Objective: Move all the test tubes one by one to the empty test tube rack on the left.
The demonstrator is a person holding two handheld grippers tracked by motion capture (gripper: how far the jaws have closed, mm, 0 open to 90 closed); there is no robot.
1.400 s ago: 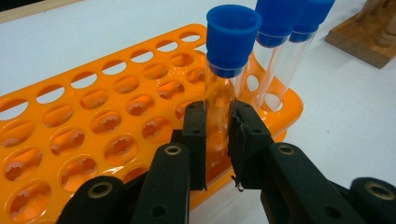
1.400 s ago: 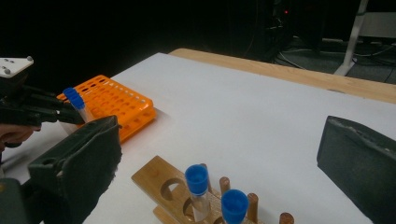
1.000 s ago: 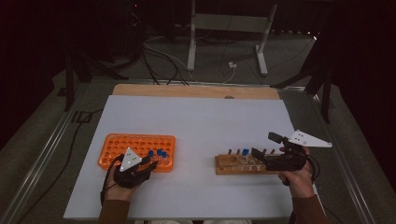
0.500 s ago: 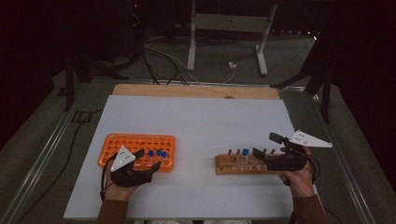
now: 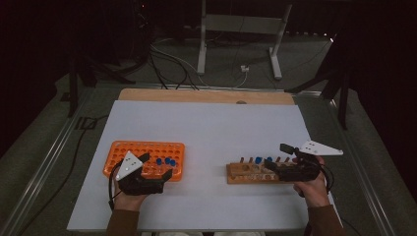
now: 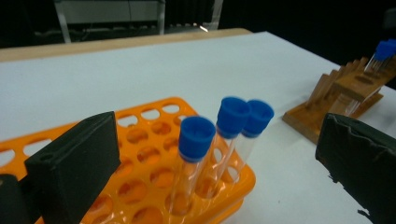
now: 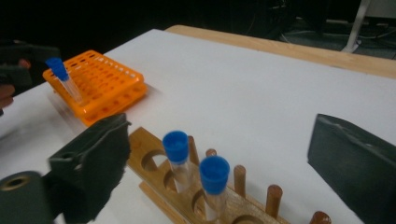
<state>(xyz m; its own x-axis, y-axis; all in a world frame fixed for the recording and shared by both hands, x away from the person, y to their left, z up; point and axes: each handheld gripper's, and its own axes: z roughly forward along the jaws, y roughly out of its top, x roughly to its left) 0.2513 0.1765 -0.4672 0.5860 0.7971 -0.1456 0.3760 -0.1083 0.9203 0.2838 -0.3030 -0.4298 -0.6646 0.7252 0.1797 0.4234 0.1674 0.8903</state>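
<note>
Three blue-capped tubes (image 6: 219, 135) stand in the near corner of the orange rack (image 5: 142, 153), at the table's left. Your left gripper (image 5: 156, 168) hangs spread wide around them, grasping nothing, apparently lined up for a pick. Your right gripper (image 5: 275, 158), equally unclenched, straddles the wooden rack (image 5: 246, 173), where two capped tubes (image 7: 194, 163) stand. The neighbouring tubes crowd any approach.

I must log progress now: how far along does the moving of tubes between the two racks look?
Done: two clear tubes with blue caps stand in the wooden rack. In hand: nothing; the left tongs sit open around three blue-capped tubes in the orange plastic rack, and the right tongs are open at the wooden rack. Left: probably those three, if they go across.
</note>
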